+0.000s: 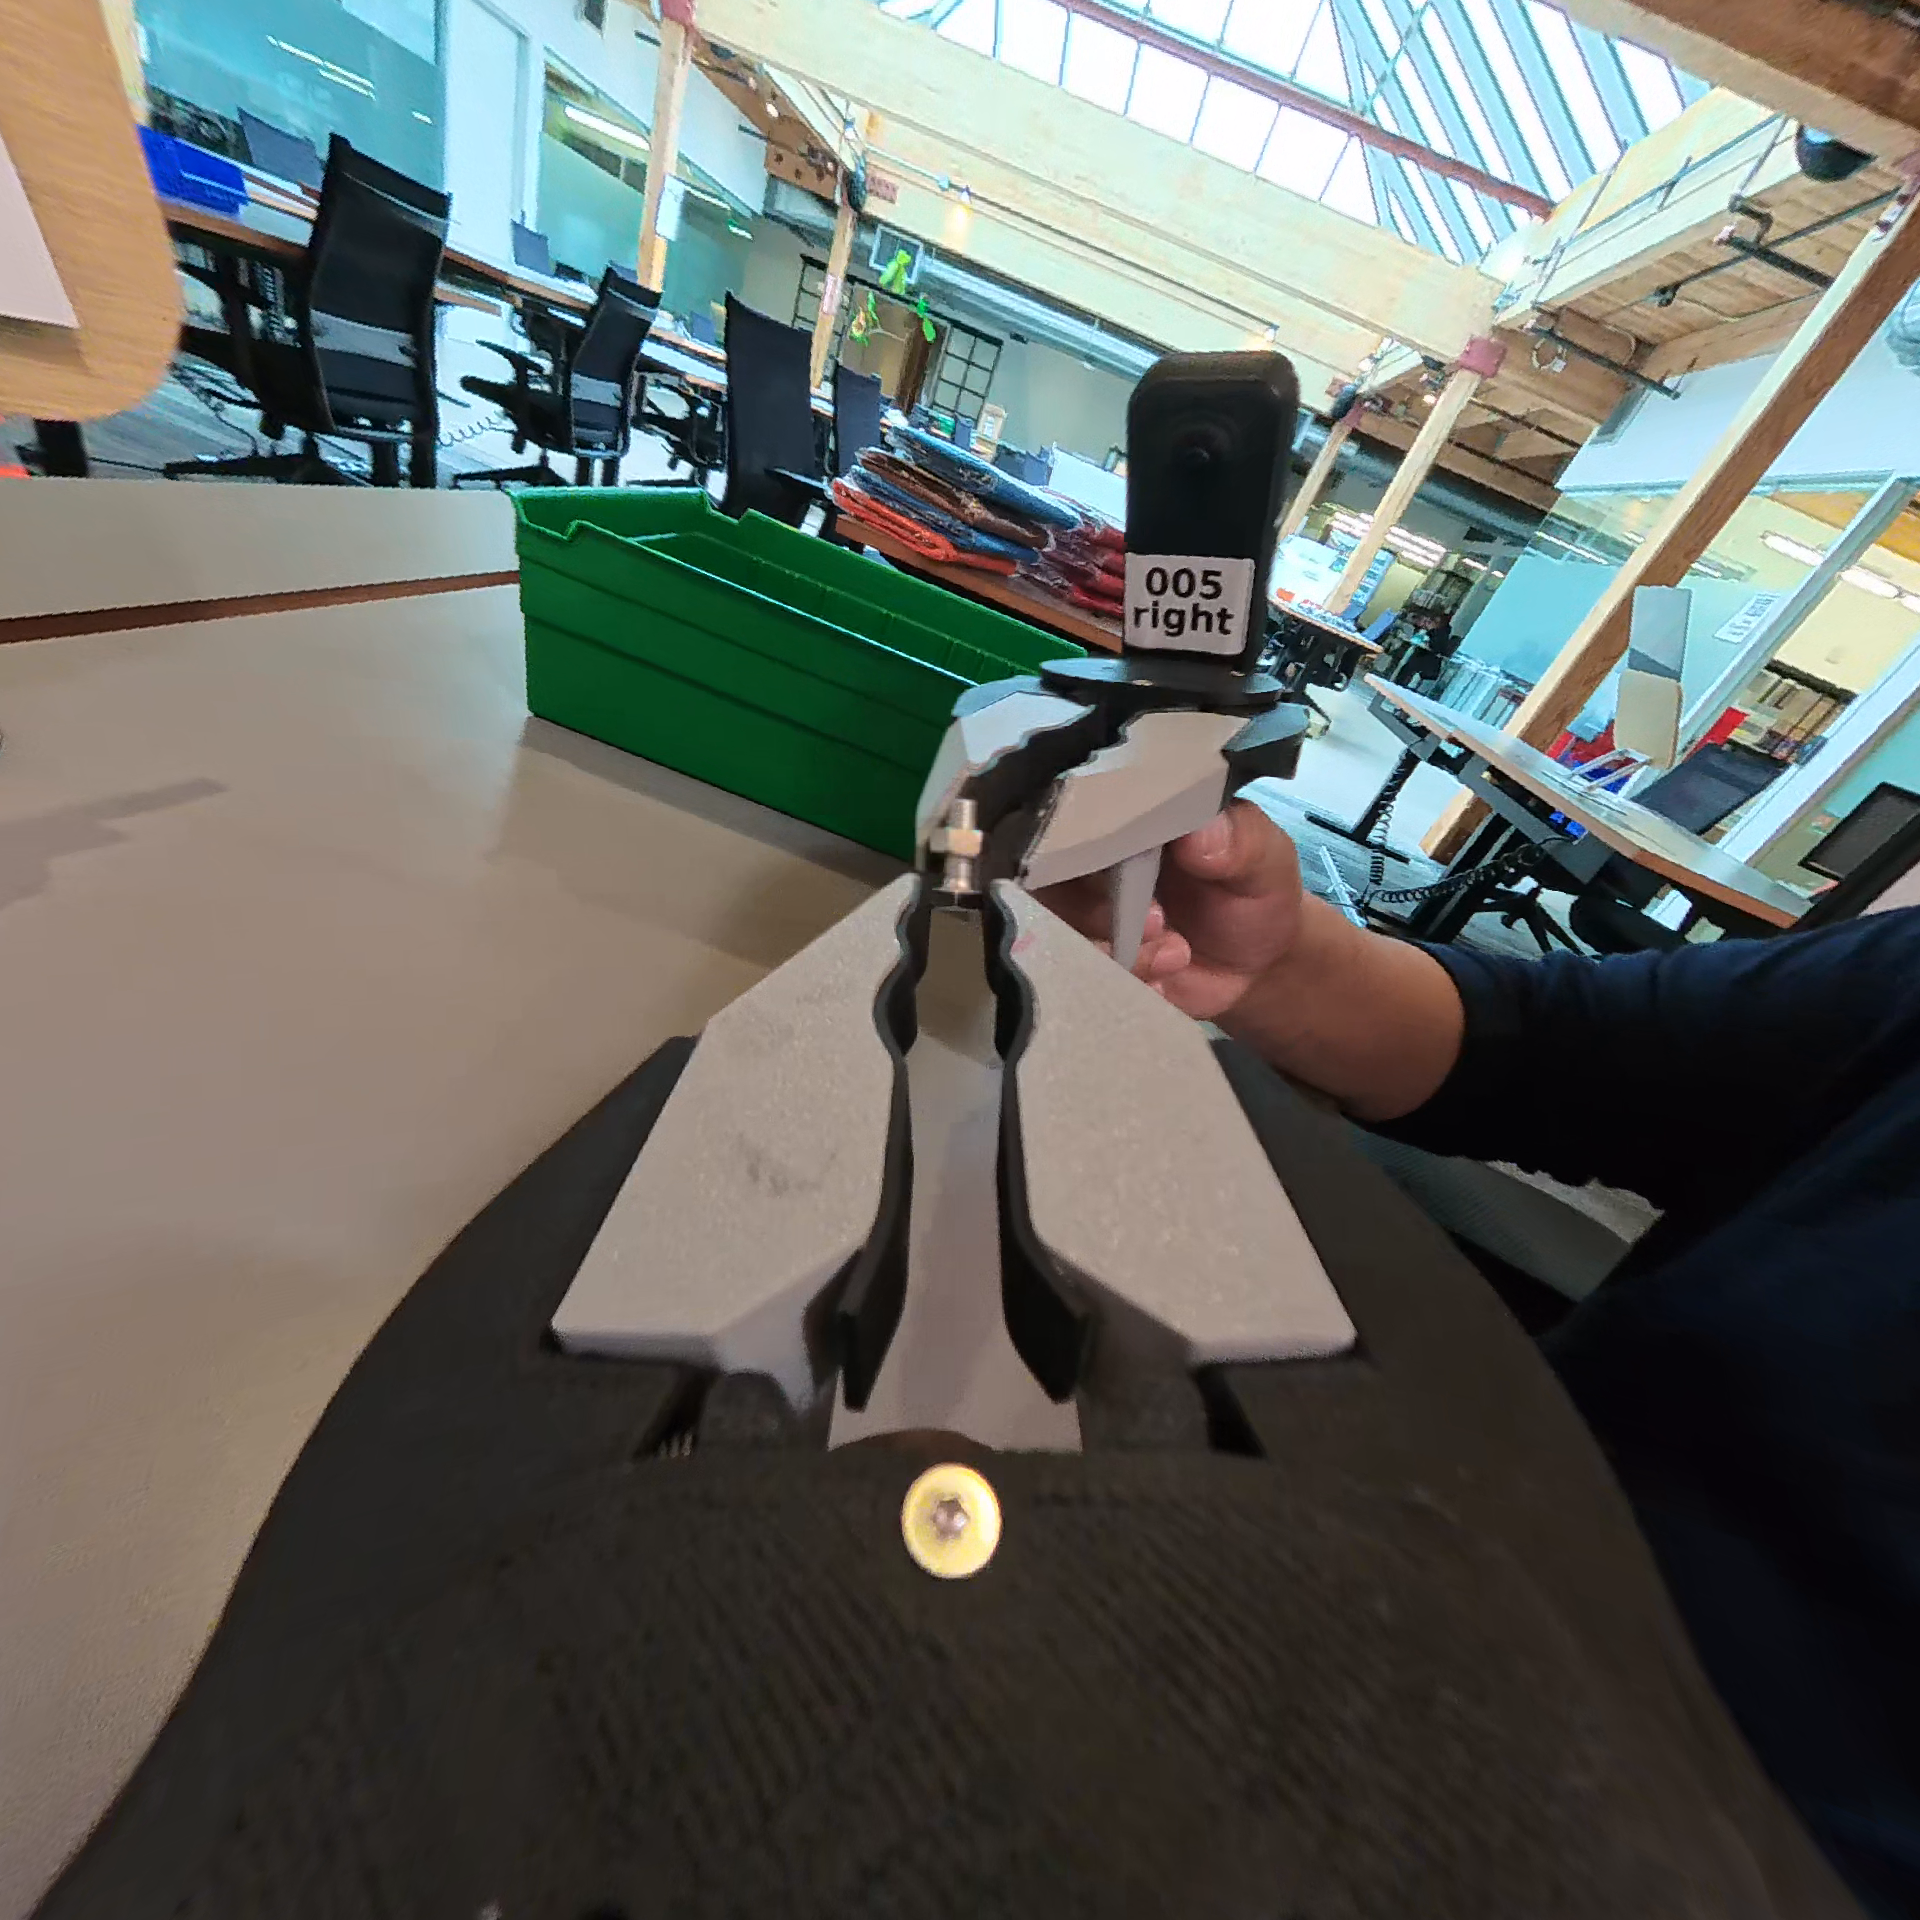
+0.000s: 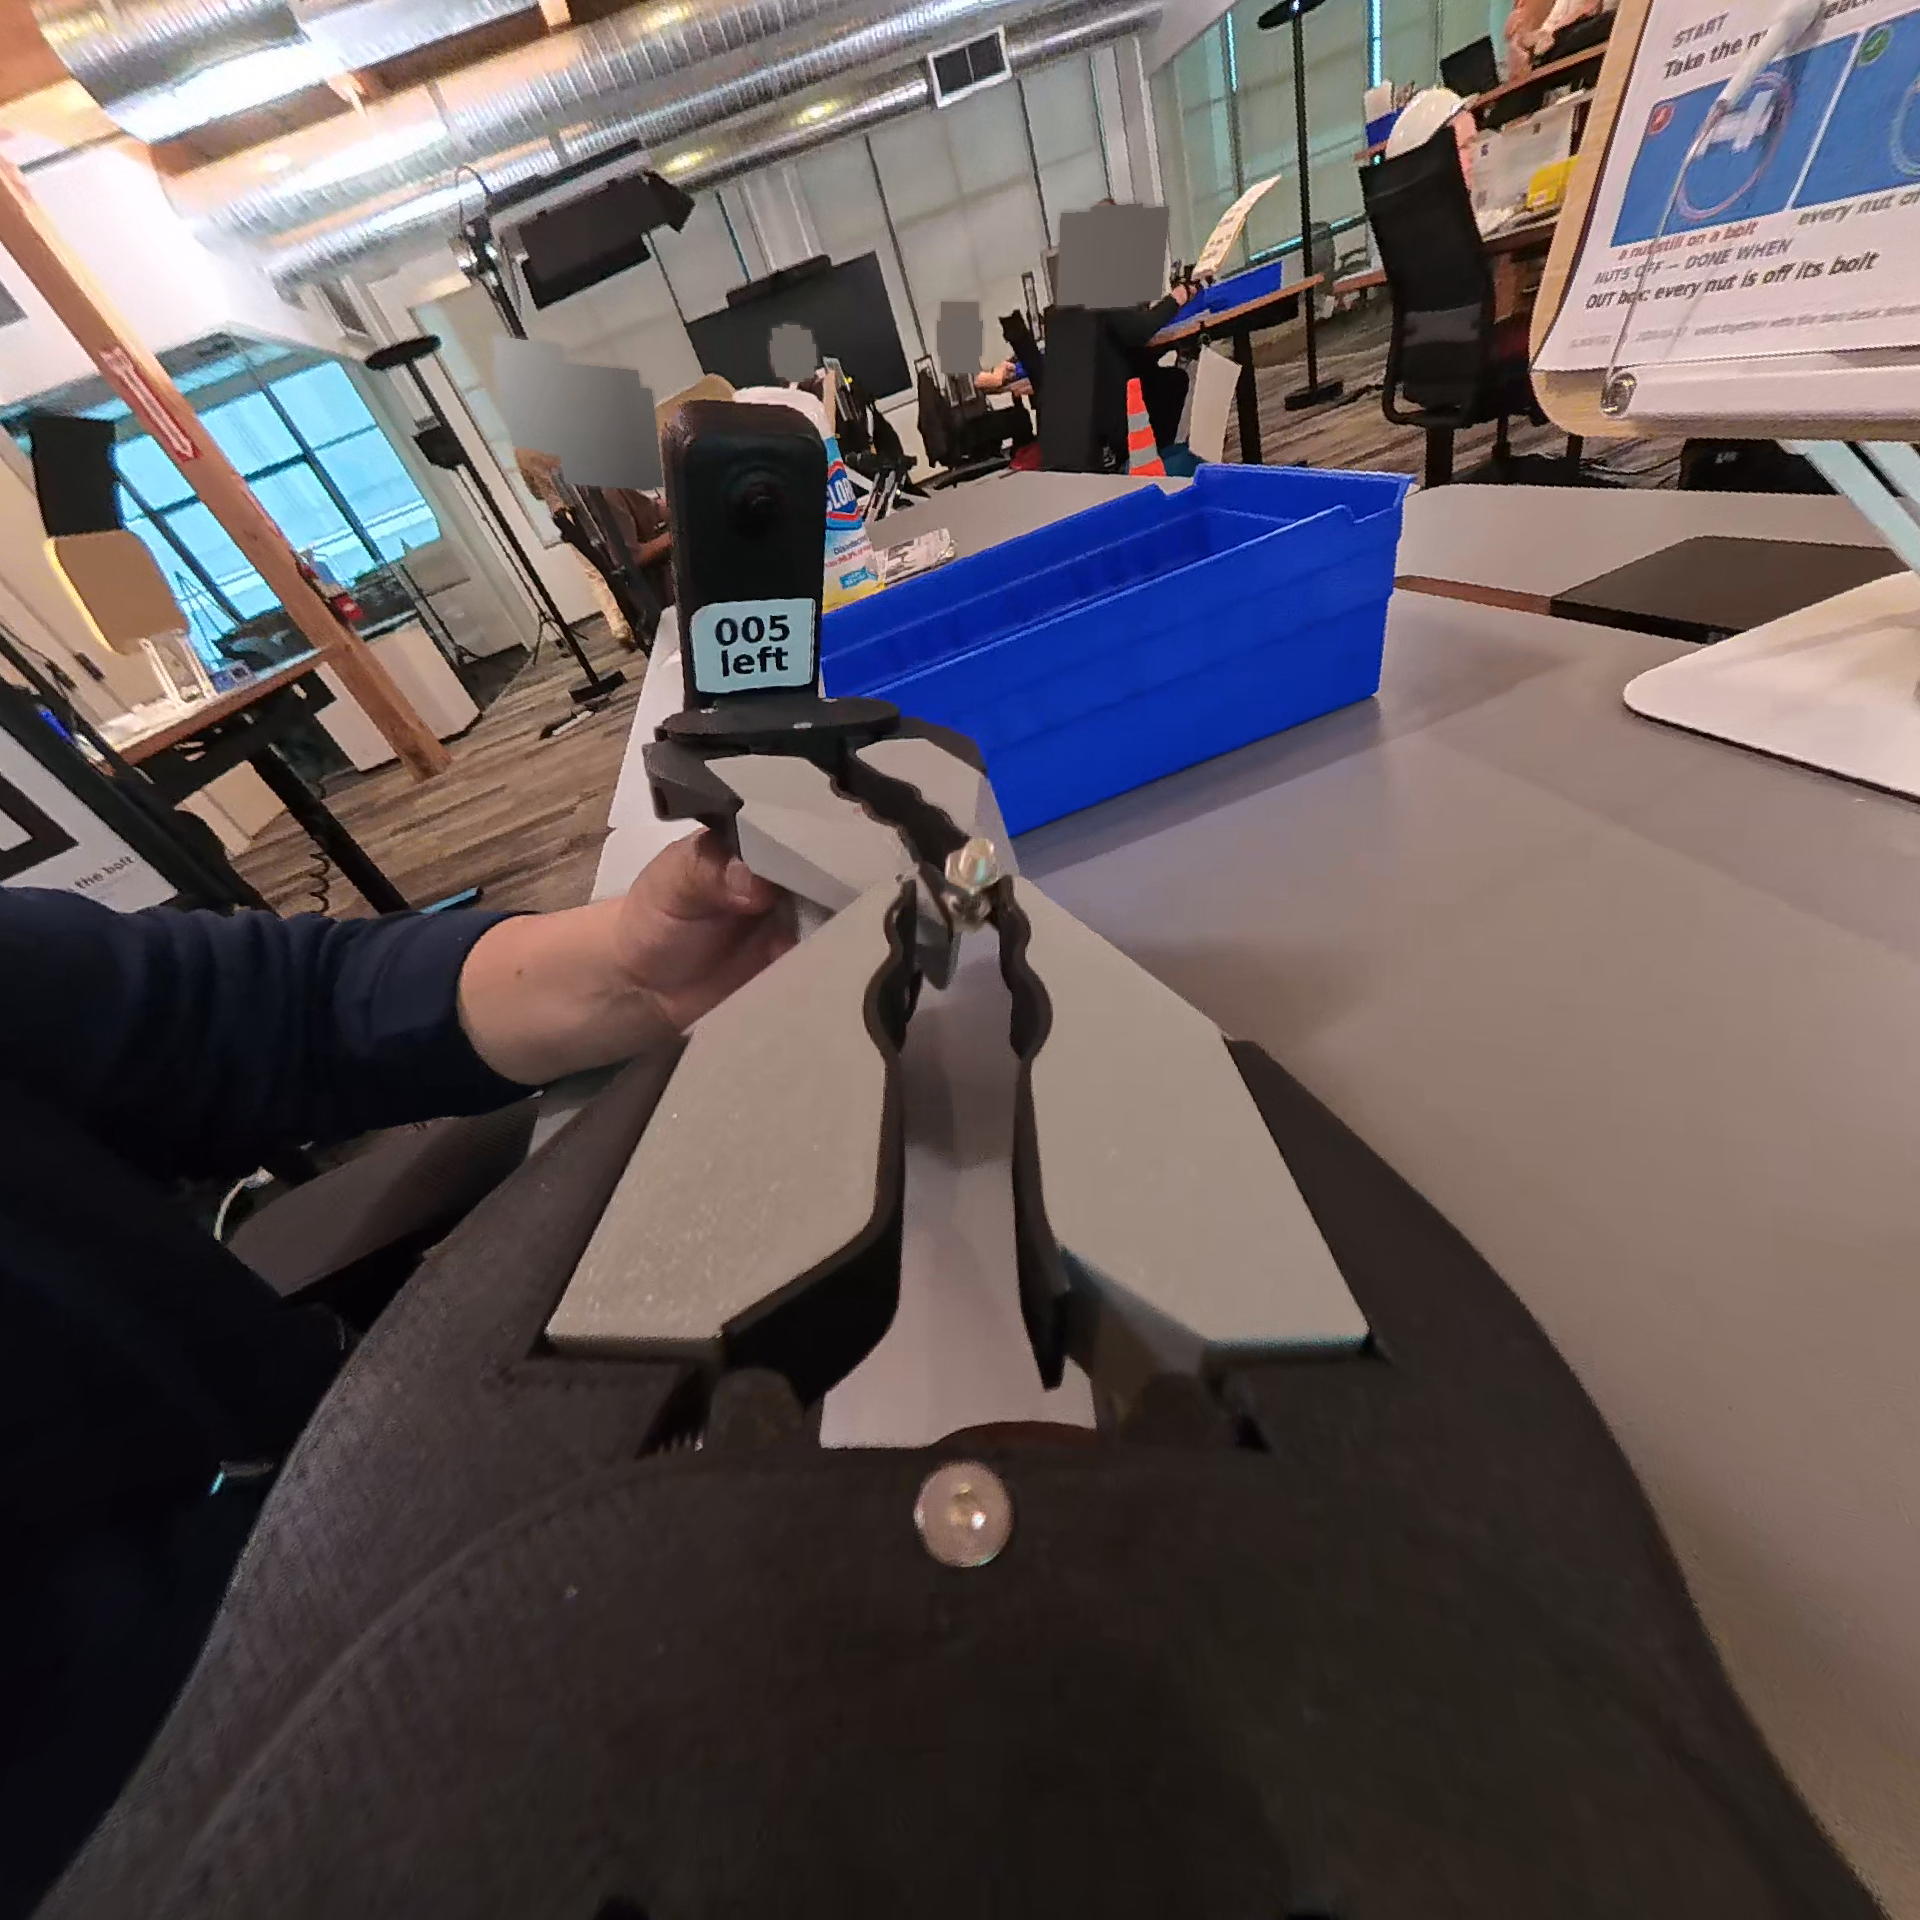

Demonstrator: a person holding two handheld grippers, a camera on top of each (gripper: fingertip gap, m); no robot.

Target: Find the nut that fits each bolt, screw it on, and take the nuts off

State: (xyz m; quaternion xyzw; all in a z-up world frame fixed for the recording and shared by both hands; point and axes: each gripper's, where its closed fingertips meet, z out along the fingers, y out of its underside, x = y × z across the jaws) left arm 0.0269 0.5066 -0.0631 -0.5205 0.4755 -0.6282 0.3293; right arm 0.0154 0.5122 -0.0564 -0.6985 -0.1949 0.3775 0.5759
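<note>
A small silver bolt (image 1: pixel 957 883) with a hex nut (image 1: pixel 958 837) on its thread is held in the air over the grey table (image 1: pixel 312 831). My left gripper (image 1: pixel 956 910) is shut on the bolt's head end, with the shaft pointing up. My right gripper (image 1: pixel 971 831) comes in from the right, held by a hand, with its tips closed at the nut. In the right wrist view, my right gripper (image 2: pixel 956 906) has the nut (image 2: pixel 971 900) between its tips, with the bolt's end (image 2: pixel 977 860) sticking up. My left gripper (image 2: pixel 933 940) comes in from the left.
A green bin (image 1: pixel 727 665) stands on the table behind the grippers in the left wrist view. A blue bin (image 2: pixel 1122 665) stands behind them in the right wrist view. An instruction board (image 2: pixel 1766 187) on a white base (image 2: pixel 1787 686) stands at the right. The person's dark sleeves (image 2: pixel 260 1018) reach in.
</note>
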